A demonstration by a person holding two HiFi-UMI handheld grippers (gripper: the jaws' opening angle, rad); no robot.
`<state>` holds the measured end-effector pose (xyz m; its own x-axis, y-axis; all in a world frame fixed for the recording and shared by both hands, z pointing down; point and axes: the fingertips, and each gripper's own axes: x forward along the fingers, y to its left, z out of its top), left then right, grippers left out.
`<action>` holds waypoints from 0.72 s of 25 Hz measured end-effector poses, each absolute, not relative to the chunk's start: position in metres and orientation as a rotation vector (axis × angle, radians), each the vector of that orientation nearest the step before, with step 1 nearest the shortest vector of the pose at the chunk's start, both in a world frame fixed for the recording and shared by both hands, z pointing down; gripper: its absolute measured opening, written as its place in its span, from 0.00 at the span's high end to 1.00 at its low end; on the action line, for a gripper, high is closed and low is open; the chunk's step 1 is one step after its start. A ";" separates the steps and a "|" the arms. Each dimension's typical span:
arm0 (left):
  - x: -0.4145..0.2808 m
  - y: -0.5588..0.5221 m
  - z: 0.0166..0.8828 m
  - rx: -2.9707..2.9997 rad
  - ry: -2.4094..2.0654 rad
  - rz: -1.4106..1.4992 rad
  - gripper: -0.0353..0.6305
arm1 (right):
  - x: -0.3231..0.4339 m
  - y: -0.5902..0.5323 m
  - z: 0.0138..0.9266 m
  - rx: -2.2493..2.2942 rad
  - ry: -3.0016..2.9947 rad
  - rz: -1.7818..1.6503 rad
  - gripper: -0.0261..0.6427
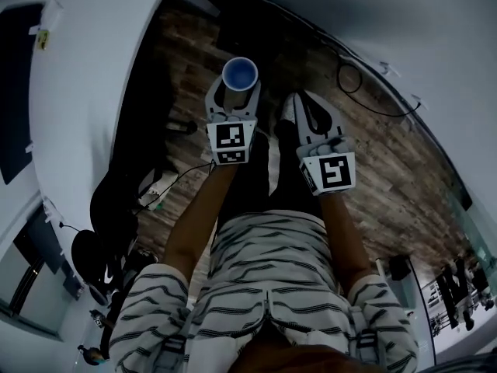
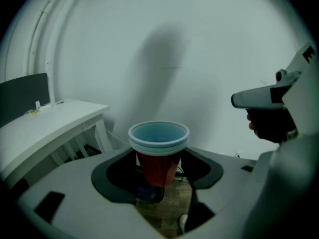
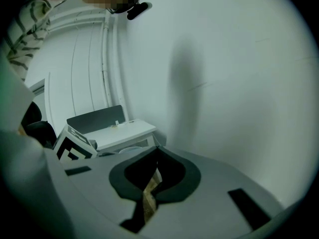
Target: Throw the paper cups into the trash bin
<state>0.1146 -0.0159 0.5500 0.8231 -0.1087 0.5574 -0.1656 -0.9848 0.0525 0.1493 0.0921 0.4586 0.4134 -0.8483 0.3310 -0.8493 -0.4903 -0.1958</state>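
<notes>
Wood-plank floor under us, white wall ahead of both claws; no trash bin in any view. Left claw clamps the red paper cup with the blue inside upright between its jaws, rim above them. Right claw is closed on nothing. Risk: the grip sits low on the taper, so we think a tilt or harder squeeze could pop the cup out. Both forearms reach forward, side by side.
</notes>
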 end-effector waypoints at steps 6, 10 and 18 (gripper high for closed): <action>0.121 -0.013 0.595 2.877 -0.195 0.975 0.50 | 0.158 0.093 0.489 2.650 -1.558 0.673 0.95; 0.125 -0.013 0.623 2.868 -0.171 1.024 0.50 | 0.161 0.094 0.506 2.645 -1.559 0.706 0.94; 0.126 -0.010 0.684 2.810 -0.143 1.103 0.50 | 0.160 0.101 0.541 2.658 -1.539 0.737 0.95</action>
